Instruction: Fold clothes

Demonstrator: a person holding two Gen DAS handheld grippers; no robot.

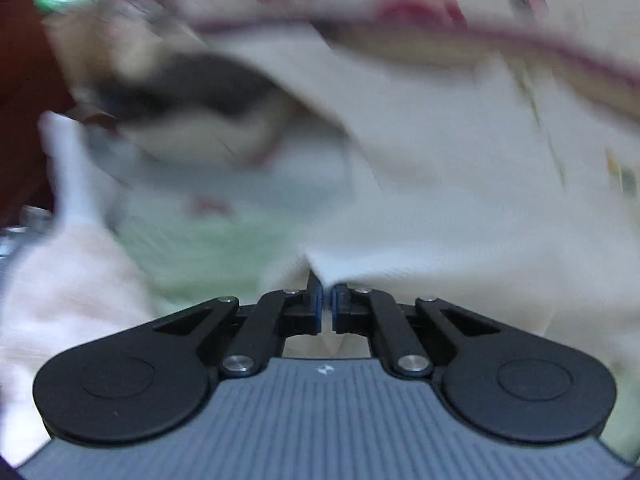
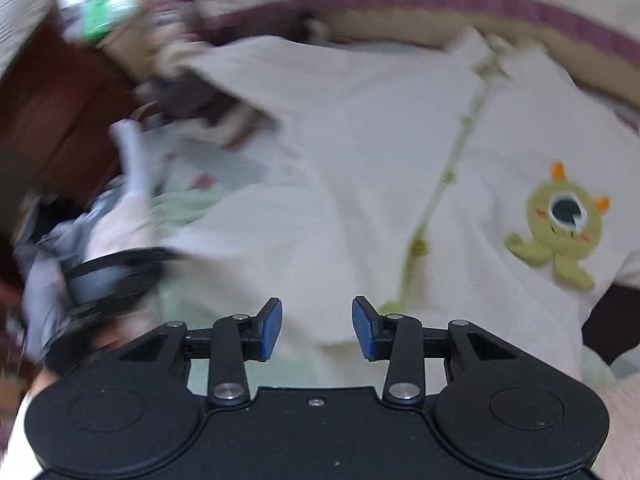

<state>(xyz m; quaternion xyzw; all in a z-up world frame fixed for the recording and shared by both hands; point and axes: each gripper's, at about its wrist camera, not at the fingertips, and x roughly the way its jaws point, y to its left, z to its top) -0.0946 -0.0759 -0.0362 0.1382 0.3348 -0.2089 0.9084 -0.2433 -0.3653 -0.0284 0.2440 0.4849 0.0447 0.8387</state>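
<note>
The left claw (image 1: 327, 294) pinches a hem of the white shirt (image 2: 360, 184), which lies spread on the bed; the right claw (image 2: 317, 328) hovers spread above it. One-sided pulling could drag the shirt askew.

Left gripper (image 1: 327, 294) pinched, right gripper (image 2: 317, 326) agape.

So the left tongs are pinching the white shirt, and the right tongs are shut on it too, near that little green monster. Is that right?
Not quite. The right tongs are open: the right wrist view shows a wide gap between their blue pads, hovering over the white shirt without gripping it. The rest holds: the left tongs are pinching the shirt's edge, and the green monster sits on the shirt nearby.
</note>
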